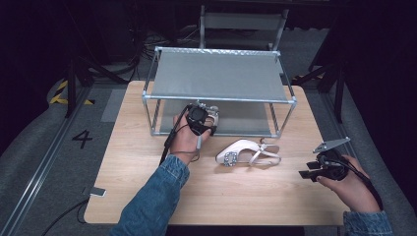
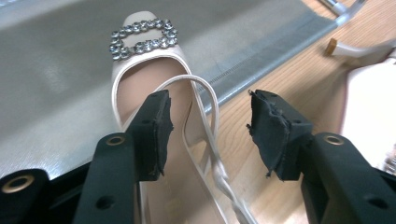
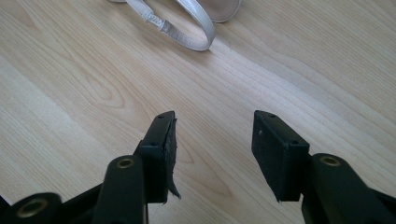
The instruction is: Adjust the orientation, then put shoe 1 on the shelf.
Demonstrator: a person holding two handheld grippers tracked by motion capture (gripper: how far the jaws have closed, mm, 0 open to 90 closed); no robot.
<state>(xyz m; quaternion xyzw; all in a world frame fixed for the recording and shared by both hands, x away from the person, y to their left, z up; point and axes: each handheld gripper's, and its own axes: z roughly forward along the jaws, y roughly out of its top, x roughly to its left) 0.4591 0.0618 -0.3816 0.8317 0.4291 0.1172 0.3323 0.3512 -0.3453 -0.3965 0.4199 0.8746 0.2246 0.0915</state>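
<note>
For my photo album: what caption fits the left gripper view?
Open claw over a cream buckled shoe set on the rack's lower shelf.

The wooden counter (image 1: 147,196) carries a metal-framed rack with grey shelves (image 1: 216,73) at its far side. A small pale card-like thing (image 1: 97,191) (too small to identify) lies at the counter's near left corner. Left of the counter, the grey floor (image 1: 44,147) bears a painted numeral four (image 1: 82,138); beyond the rack, cables (image 1: 147,42) trail over the floor.
</note>
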